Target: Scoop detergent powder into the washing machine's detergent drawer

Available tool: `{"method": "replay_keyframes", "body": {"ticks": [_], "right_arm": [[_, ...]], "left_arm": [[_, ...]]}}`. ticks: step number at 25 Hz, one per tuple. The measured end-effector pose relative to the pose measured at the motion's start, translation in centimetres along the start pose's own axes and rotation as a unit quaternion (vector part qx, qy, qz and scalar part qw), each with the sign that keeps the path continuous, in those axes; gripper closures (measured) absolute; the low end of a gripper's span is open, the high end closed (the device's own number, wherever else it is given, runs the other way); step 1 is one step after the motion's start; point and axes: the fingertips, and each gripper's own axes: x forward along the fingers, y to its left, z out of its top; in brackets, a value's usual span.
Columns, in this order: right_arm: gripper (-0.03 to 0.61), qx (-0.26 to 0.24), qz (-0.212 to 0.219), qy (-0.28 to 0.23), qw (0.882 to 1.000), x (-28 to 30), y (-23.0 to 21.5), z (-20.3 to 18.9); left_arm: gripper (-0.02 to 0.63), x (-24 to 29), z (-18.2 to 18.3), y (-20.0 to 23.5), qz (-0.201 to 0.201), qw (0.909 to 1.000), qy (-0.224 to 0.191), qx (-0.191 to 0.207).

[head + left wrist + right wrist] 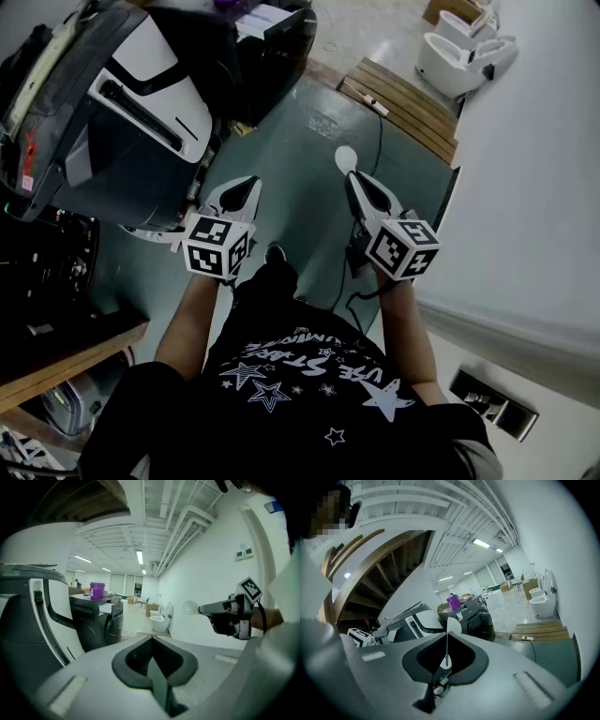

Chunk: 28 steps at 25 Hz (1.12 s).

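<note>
Scoop (345, 158) clamped by right hand-held gripper (354, 180), edge-on in its own view

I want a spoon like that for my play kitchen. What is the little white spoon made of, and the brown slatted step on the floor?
The small white spoon, held in the right gripper, is probably plastic: plain white, smooth, very thin edge-on. The brown slatted platform looks like wood with a matt finish: separate tan boards with gaps between.
</note>
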Motion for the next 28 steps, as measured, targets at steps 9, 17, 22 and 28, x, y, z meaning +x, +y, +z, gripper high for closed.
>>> {"method": "replay_keyframes", "body": {"ticks": [9,17,22,28], "right_arm": [[0.548,0.004,-0.005,-0.002,1.000,-6.6,1.2,-2.4],[0.548,-0.001,0.003,0.010,1.000,-5.6,1.7,-3.2],[0.548,-0.009,0.014,0.009,1.000,0.4,0.4,-0.1],[0.548,-0.017,0.011,0.009,1.000,8.2,-1.5,4.9]], "left_arm": [[0.614,-4.3,-1.2,-4.4,-0.003,1.0000,-0.009,-0.004],[0.614,-5.3,-2.1,-2.9,0.011,0.9998,-0.010,-0.013],[0.614,-2.6,-0.2,2.1,0.028,0.9991,-0.023,-0.021],[0.614,3.3,2.3,7.9,-0.003,0.9998,0.000,-0.021]]}}
